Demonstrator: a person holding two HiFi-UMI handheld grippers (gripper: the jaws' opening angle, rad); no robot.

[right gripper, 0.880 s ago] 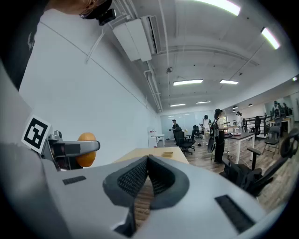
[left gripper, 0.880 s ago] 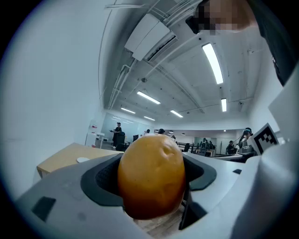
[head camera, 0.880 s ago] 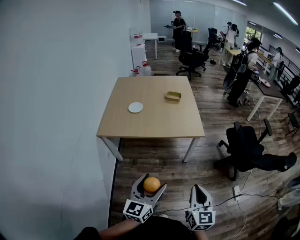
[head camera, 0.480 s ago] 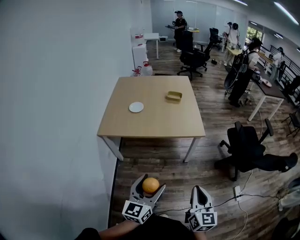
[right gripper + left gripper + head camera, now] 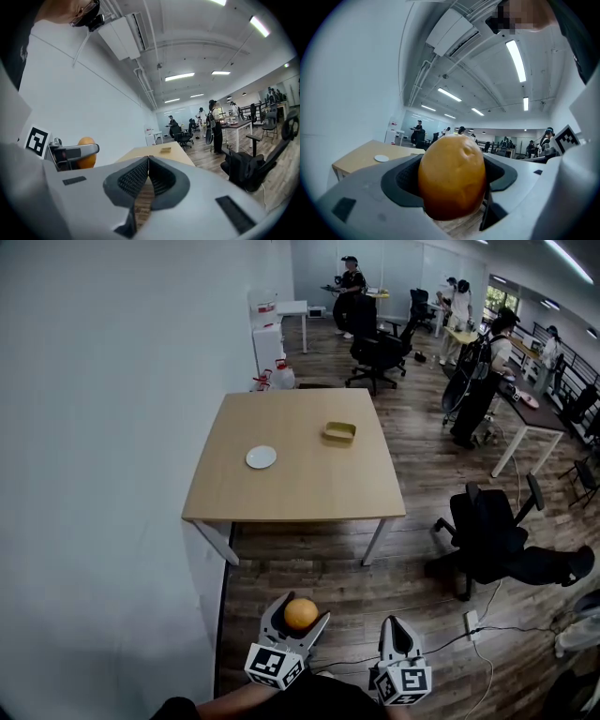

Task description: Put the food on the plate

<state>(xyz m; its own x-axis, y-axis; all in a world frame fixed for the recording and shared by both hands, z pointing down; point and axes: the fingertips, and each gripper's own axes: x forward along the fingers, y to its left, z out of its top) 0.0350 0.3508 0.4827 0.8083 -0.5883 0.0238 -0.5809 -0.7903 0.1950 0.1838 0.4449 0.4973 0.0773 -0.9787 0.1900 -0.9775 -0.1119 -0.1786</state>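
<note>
Well, the orange fruit (image 5: 452,176) looks round, firm and prob. light. Its skin may be slick, so grip across the widest part, as now. It sits clamped btw. the left gripper's (image 5: 301,609) wide-set jaws. The right gripper (image 5: 148,161), just beside it, is closed w/ nothing inside. The plate (image 5: 261,457) lies well ahead of both grippers, on the table (image 5: 309,493).
</note>
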